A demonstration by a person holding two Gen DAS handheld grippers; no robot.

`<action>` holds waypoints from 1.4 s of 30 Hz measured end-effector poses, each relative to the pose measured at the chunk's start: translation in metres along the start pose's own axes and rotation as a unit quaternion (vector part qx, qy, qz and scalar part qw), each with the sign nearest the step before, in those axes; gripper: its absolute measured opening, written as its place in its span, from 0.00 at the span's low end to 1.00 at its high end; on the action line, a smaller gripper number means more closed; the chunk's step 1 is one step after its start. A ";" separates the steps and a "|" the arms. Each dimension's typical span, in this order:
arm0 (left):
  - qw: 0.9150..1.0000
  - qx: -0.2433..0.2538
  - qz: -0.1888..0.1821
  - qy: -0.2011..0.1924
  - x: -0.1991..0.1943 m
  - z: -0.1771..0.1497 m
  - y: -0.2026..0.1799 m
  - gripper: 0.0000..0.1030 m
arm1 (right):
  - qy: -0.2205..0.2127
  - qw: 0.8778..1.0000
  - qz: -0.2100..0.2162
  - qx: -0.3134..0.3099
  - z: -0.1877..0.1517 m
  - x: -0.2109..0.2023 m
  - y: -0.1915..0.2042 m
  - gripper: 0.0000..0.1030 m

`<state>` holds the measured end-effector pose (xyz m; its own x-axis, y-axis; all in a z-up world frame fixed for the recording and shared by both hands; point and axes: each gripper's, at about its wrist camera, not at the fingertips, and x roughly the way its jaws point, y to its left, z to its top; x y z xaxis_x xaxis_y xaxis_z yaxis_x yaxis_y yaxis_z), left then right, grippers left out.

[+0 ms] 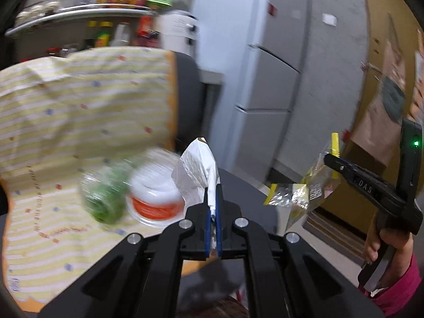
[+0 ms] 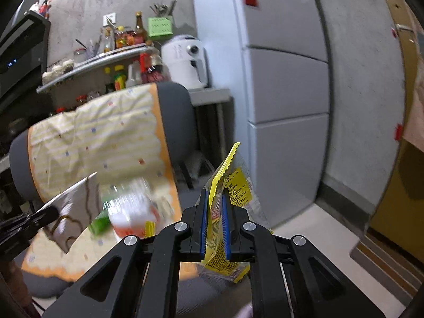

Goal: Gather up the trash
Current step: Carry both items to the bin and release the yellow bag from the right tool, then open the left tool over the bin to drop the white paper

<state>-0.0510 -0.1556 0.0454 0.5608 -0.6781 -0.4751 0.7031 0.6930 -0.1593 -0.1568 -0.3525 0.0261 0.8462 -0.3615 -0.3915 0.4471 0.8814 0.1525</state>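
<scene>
Left gripper [image 1: 212, 209] clamps white paper [image 1: 197, 169]; right gripper [image 2: 214, 212] clamps yellow wrapper [image 2: 225, 185]. Tub [image 1: 155, 193], green blob [image 1: 106, 198] on table [image 1: 66, 106] blurred, contents unreadable.

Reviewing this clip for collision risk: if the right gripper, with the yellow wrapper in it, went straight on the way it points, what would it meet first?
Probably nothing close. The right gripper, shut on the yellow wrapper, points past the edge of the cloth-covered chair toward the grey refrigerator; the refrigerator looks like the first thing in line, though depth is unclear.

Crinkled white paper [image 1: 197, 169]; glossy plastic wrapper [image 2: 229, 201].
</scene>
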 end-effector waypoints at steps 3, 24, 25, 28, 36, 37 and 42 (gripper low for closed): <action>0.999 0.009 -0.029 0.021 0.009 -0.016 -0.023 0.01 | 0.019 1.000 -0.018 0.008 -0.025 -0.016 -0.017 0.10; 0.993 0.044 -0.071 0.078 0.047 -0.046 -0.077 0.01 | 0.153 0.983 -0.089 0.047 -0.132 0.018 -0.093 0.41; 0.993 0.044 -0.072 0.078 0.047 -0.046 -0.077 0.01 | 0.149 0.984 -0.089 0.048 -0.129 0.015 -0.094 0.41; 0.992 0.048 -0.081 0.079 0.046 -0.047 -0.080 0.01 | 0.131 0.986 -0.090 0.051 -0.116 0.003 -0.094 0.41; 0.979 0.085 -0.161 0.088 0.049 -0.059 -0.117 0.01 | 0.076 0.991 -0.091 0.065 -0.086 -0.038 -0.098 0.41; 0.976 0.094 -0.175 0.090 0.051 -0.061 -0.127 0.01 | 0.072 0.991 -0.092 0.068 -0.085 -0.041 -0.100 0.41; 0.961 0.126 -0.223 0.108 0.067 -0.073 -0.166 0.01 | 0.047 0.990 -0.106 0.076 -0.080 -0.059 -0.115 0.42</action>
<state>-0.1616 -0.2980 -0.0232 0.0954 -0.8084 -0.5809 0.9512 0.2461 -0.1863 -0.2809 -0.4082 -0.0412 0.7004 -0.4981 -0.5112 0.6569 0.7299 0.1889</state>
